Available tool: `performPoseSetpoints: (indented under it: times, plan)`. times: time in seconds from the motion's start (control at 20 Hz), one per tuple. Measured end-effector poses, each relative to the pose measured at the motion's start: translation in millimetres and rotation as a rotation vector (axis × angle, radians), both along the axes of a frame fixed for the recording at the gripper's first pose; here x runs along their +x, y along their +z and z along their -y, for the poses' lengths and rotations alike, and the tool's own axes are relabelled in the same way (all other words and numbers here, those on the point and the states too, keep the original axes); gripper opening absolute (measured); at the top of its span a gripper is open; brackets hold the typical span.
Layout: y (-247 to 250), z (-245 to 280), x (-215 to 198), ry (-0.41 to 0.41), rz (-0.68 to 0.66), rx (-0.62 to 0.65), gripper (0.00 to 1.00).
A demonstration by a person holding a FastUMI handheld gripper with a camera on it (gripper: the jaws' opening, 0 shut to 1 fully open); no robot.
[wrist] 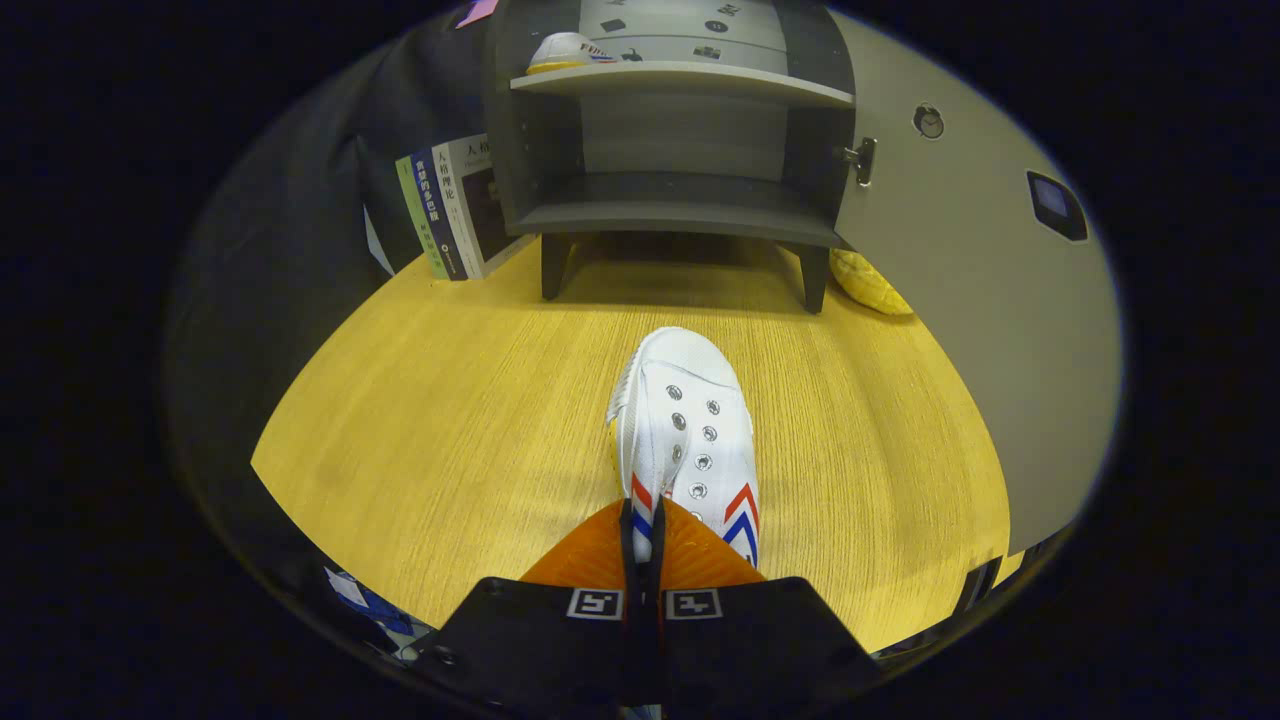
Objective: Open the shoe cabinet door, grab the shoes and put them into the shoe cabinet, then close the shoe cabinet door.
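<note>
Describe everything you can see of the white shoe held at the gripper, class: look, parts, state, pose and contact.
The white shoe looks like canvas, with a rounded rubber toe cap, two rows of metal eyelets without laces, and red and blue chevron stripes on its side. Its toe points away toward the open shoe cabinet. The gripper has its jaws closed on the shoe's side wall near the heel. Whether the sole rests on the wooden floor cannot be told.

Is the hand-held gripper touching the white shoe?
Touching. The gripper view shows the hand-held gripper with both fingers closed tight on the side wall of the white shoe.
</note>
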State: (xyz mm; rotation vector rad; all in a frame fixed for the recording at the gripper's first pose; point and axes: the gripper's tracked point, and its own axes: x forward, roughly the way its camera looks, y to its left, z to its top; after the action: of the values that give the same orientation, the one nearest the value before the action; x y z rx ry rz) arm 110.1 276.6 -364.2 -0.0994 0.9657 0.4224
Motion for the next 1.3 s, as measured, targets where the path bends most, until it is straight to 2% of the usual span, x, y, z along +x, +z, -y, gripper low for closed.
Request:
performPoseSetpoints:
  times: [0.25, 0.4, 0.8, 1.3]
  plan:
    - [44, 6, 31, 0.001, 0.077, 0.000, 0.01]
    - [77, 1, 52, -0.011, 0.125, 0.041, 0.01]
    - [156, -16, 111, 0.012, 0.268, 0.073, 0.01]
    - [239, -57, 218, 0.022, 0.426, 0.134, 0.01]
